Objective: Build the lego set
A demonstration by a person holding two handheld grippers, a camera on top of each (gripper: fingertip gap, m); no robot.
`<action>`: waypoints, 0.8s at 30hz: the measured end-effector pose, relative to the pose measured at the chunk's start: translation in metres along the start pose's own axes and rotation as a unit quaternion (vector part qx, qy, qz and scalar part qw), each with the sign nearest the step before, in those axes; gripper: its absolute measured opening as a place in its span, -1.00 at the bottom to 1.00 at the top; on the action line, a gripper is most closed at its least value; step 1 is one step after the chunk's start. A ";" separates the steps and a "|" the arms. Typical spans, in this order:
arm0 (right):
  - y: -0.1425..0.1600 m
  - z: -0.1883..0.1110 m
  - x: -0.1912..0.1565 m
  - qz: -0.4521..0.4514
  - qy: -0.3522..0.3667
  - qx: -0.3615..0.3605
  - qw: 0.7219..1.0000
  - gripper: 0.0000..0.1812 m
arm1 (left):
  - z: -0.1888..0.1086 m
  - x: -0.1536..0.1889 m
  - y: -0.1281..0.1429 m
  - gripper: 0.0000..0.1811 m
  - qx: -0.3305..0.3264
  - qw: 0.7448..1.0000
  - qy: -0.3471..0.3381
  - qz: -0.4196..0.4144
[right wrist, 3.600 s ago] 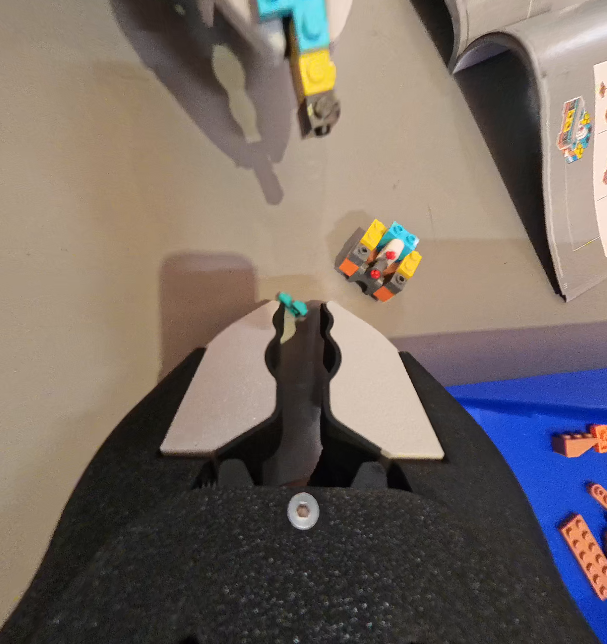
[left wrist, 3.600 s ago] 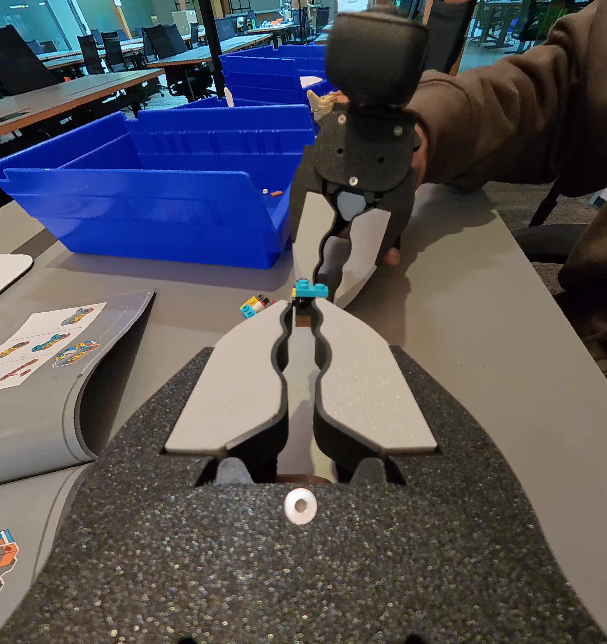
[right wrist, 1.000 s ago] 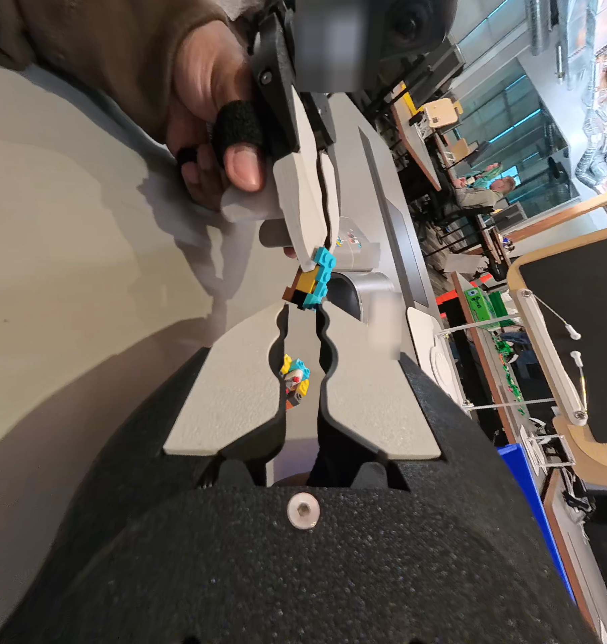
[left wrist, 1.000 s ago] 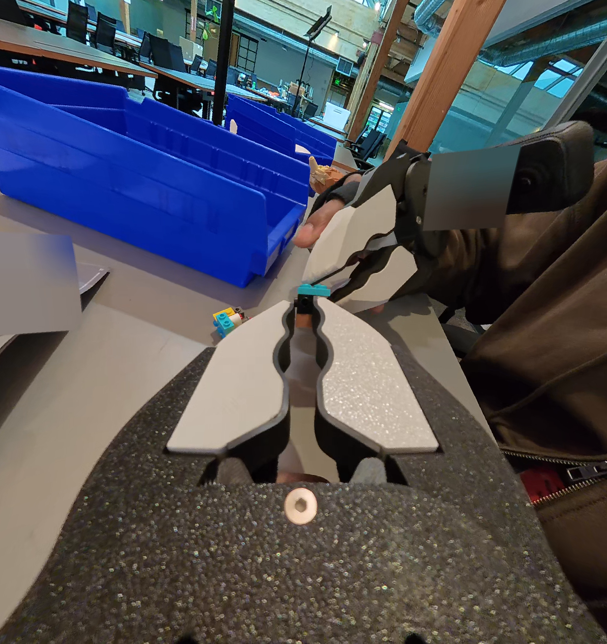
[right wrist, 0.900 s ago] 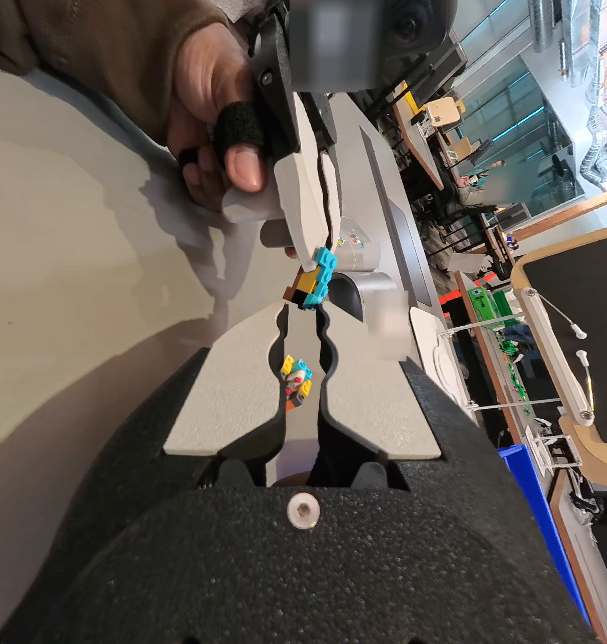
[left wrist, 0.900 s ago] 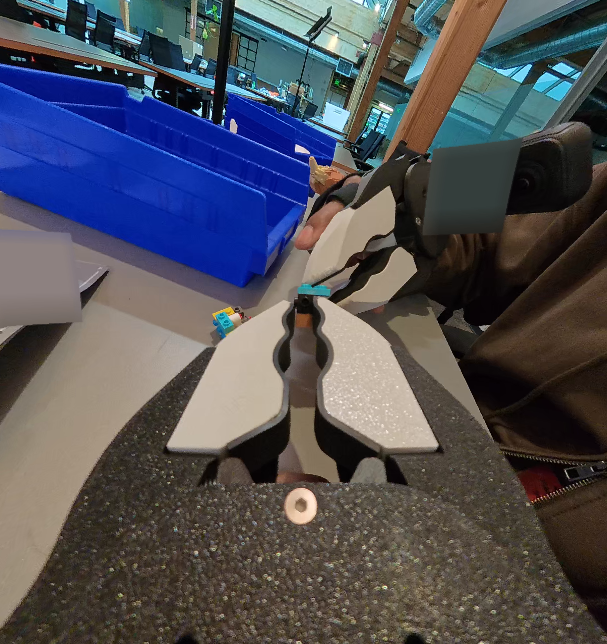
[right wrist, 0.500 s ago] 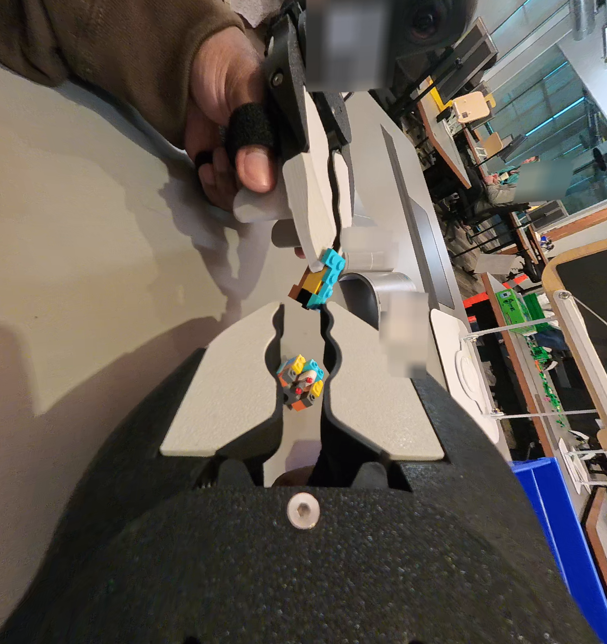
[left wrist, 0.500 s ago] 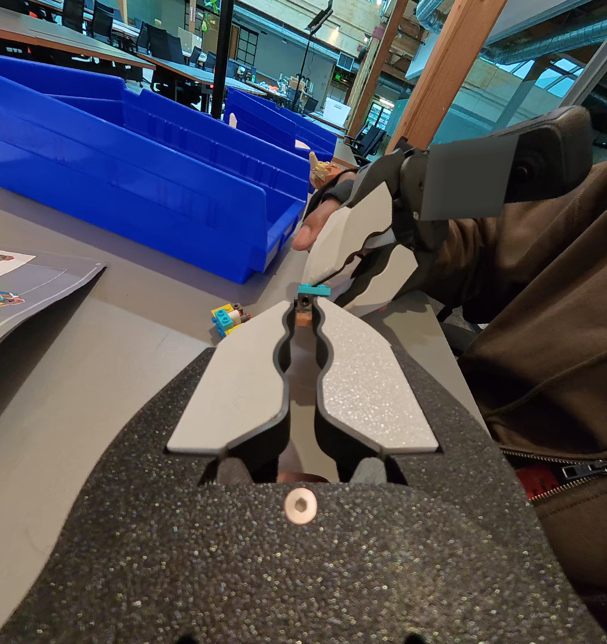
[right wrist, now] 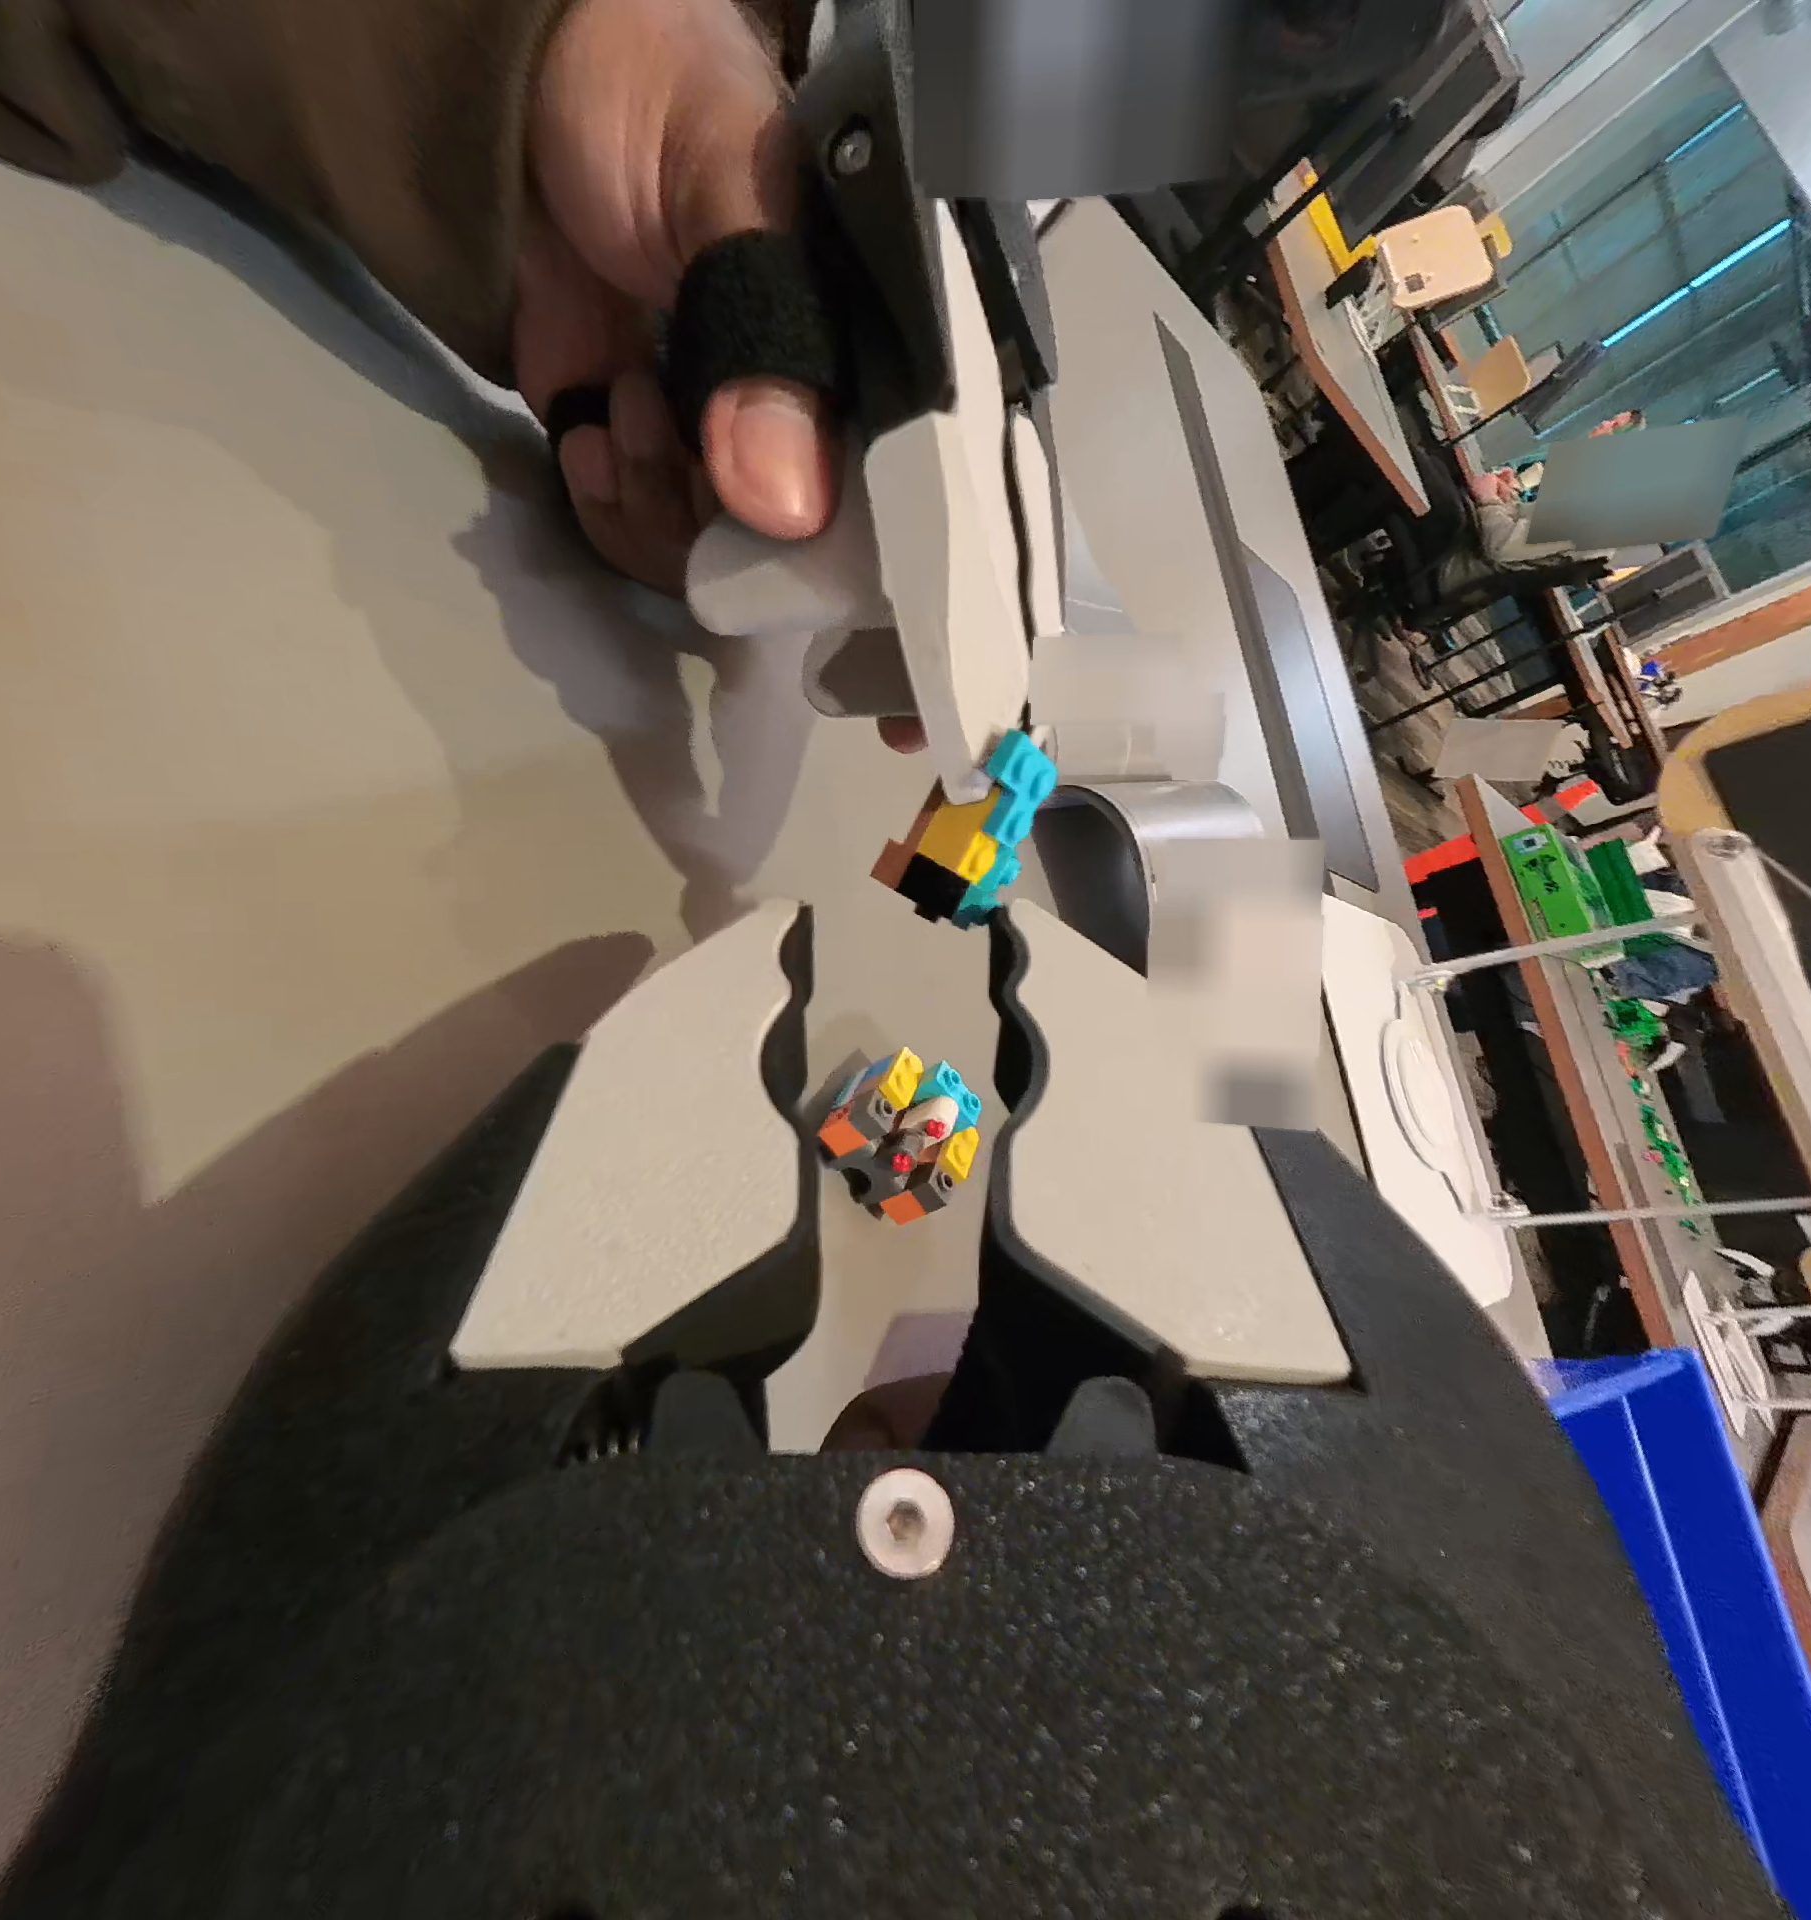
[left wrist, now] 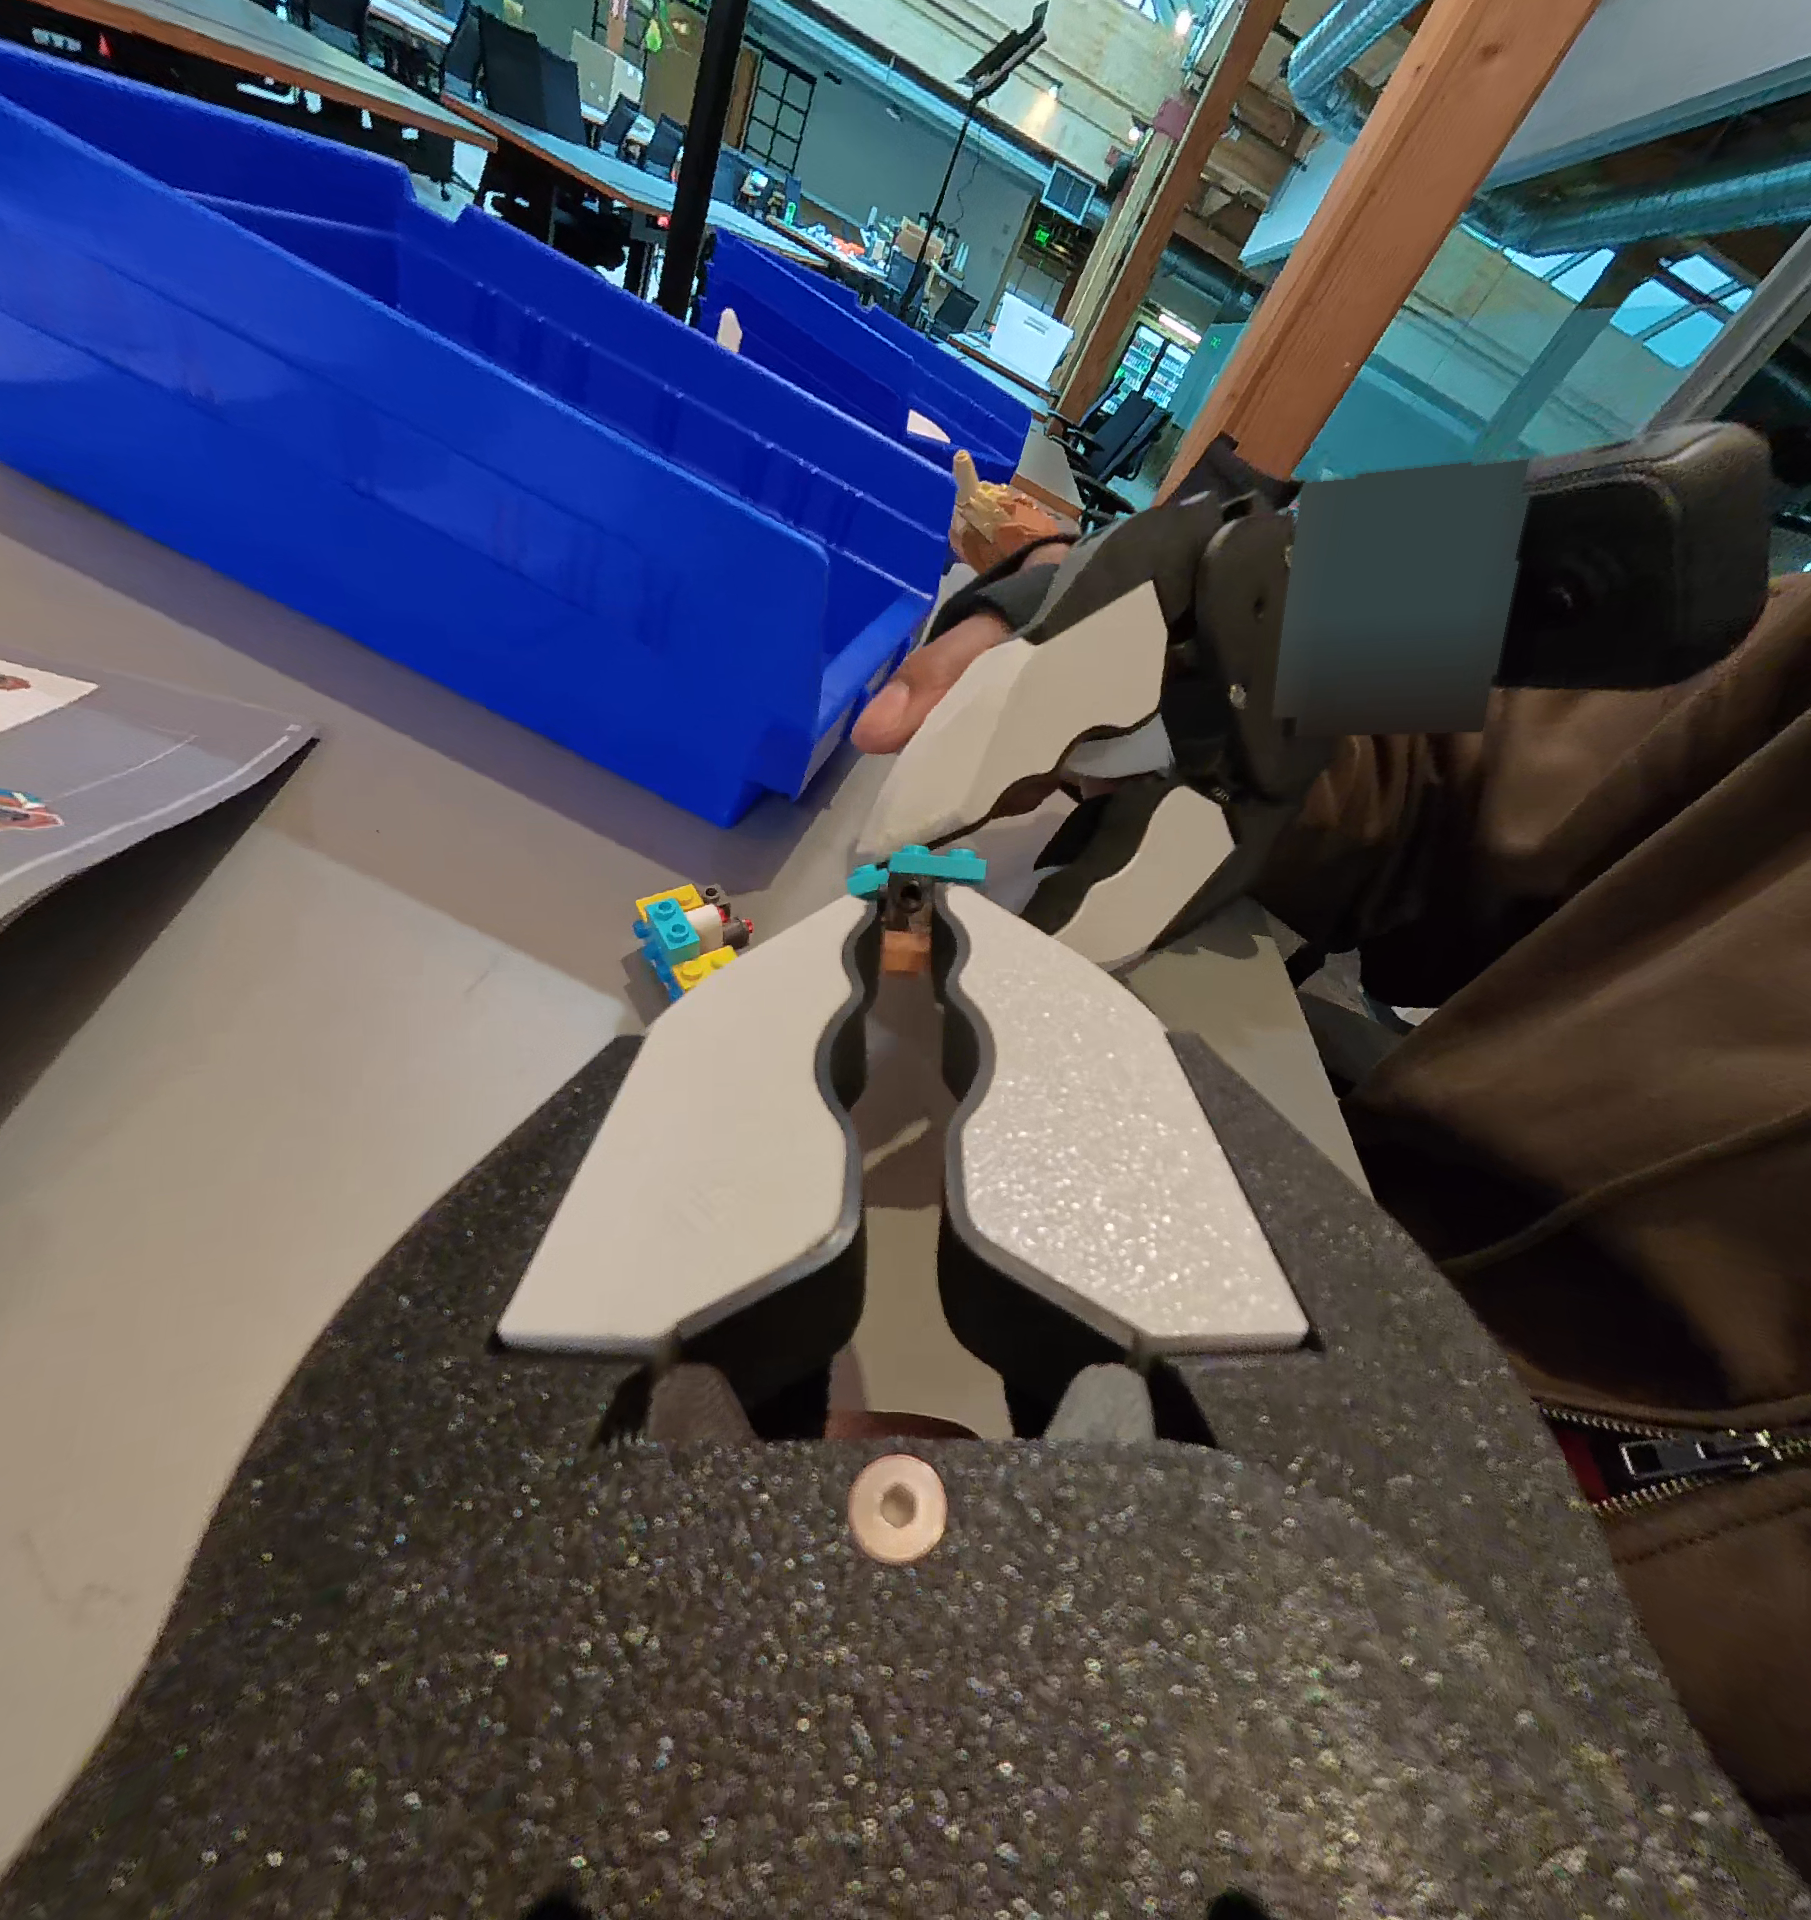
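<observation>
My left gripper [left wrist: 903, 914] is shut on a small lego assembly [left wrist: 916, 883] with teal plates on top and black and brown bricks below, held above the grey table [left wrist: 257, 1091]. In the right wrist view the same assembly [right wrist: 968, 847] shows teal, yellow, black and brown under the left gripper [right wrist: 984, 769]. My right gripper [right wrist: 901, 914] is open and empty, its tips just below the assembly. Its fingers [left wrist: 994, 727] lie right behind the assembly in the left wrist view. A second lego sub-build [right wrist: 901, 1138] lies on the table between my right fingers, also visible in the left wrist view [left wrist: 688, 935].
Blue bins [left wrist: 413, 499] stand at the back left, one corner near my right gripper [right wrist: 1711, 1558]. An open instruction booklet [left wrist: 70, 769] lies at the left, its curled page [right wrist: 1140, 831] behind the assembly. A person's brown sleeve [left wrist: 1607, 1039] fills the right. My left and right fingertips are right by each other.
My right gripper has opened wider and drawn slightly back from the held assembly. The small teal piece it held 3.6 s ago is no longer in its jaws. My left gripper keeps its hold.
</observation>
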State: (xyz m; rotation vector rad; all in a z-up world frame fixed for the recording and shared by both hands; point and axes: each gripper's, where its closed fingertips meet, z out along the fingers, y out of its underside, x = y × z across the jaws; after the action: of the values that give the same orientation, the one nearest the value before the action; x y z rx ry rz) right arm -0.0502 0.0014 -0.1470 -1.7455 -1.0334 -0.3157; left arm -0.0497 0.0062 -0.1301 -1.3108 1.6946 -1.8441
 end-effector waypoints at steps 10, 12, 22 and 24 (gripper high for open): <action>-0.003 -0.003 0.000 0.040 -0.003 0.030 0.999 -0.73 | -0.002 -0.004 0.001 -0.90 -0.004 1.000 -0.010 -0.006; -0.002 -0.003 0.000 0.047 -0.008 0.032 0.998 -0.72 | -0.001 -0.004 0.002 -0.90 -0.008 1.000 -0.012 -0.003; 0.002 -0.005 -0.012 0.067 -0.066 0.007 0.996 -0.69 | 0.003 -0.002 0.011 -0.90 -0.050 0.994 -0.033 0.091; 0.002 -0.006 -0.014 0.072 -0.078 0.000 0.994 -0.68 | 0.003 -0.001 0.012 -0.90 -0.060 0.990 -0.038 0.118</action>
State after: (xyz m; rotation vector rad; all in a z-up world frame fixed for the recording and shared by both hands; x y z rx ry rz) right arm -0.0553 -0.0112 -0.1550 -1.8566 -1.0099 -0.0897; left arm -0.0508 0.0015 -0.1421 -1.1522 1.8551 -1.5617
